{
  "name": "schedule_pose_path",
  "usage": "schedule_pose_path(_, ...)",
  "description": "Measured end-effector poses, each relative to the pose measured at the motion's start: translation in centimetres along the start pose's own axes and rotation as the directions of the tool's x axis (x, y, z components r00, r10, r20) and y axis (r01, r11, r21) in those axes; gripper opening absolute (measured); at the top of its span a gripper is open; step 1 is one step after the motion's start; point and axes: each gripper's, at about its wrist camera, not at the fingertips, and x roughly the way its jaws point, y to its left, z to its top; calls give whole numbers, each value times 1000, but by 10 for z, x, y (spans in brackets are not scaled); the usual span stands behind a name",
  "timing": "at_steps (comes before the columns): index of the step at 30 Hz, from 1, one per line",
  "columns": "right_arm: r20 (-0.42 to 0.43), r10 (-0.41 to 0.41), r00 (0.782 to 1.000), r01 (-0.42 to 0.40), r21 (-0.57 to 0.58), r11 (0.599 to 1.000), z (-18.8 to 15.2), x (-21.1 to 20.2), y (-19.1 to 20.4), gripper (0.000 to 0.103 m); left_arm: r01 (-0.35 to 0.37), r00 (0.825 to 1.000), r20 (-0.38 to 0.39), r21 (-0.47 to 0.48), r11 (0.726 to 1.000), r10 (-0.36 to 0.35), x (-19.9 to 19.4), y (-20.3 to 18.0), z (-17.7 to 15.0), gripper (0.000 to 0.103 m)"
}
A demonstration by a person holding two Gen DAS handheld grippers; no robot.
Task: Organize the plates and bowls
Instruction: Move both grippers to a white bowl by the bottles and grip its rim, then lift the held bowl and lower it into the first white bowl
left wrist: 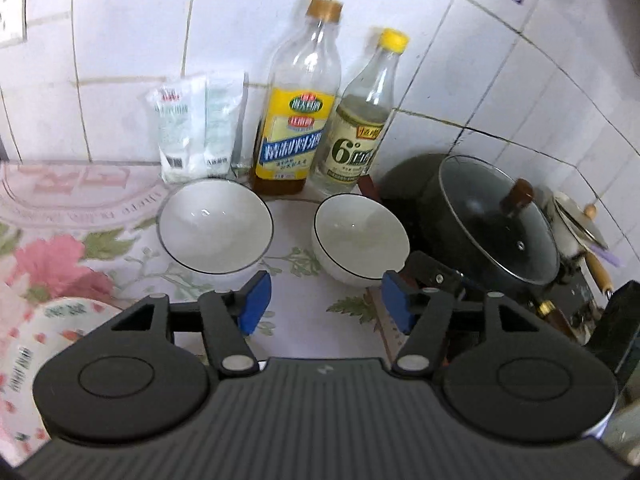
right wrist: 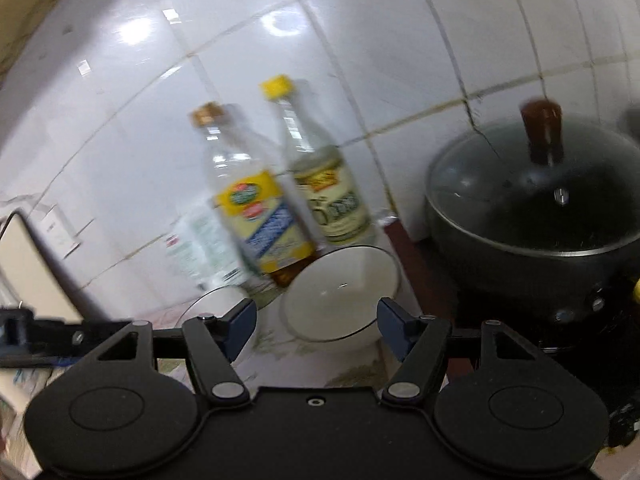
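Note:
Two white bowls with dark rims stand on the floral cloth: a left bowl (left wrist: 216,226) and a right bowl (left wrist: 360,236). A floral plate (left wrist: 44,344) lies at the lower left. My left gripper (left wrist: 324,304) is open and empty, just in front of the gap between the bowls. My right gripper (right wrist: 316,326) is open and empty, with the right bowl (right wrist: 340,292) just beyond its fingertips. The left bowl's rim (right wrist: 212,300) shows behind the right gripper's left finger. The right wrist view is blurred.
Two bottles, one gold-capped (left wrist: 298,108) and one yellow-capped (left wrist: 360,120), and white packets (left wrist: 196,128) stand against the tiled wall behind the bowls. A black pot with a glass lid (left wrist: 492,220) sits on a stove at the right, close to the right bowl.

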Motion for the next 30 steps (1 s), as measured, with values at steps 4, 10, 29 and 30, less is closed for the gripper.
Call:
schedule_pose_path(4,5,14,1000,-15,113,993,-3,26,-23,71,-4,1000,2,-29,1000,4,34,-5,3,61)
schedule_pose_path(10,-5,-32,999,33,214,976,-11,58,-34,62,-73,997,-43,-121,990,69,87,-7,10,61)
schedule_pose_path(29,-108,-101,989,127,266,956,-15,87,-45,25,-120,980,-179,-175,977,88,157,-9,2,17)
schedule_pose_path(30,-101,-109,989,132,260,957,-16,87,-44,24,-131,978,-180,-134,982,106,156,-13,1,16)
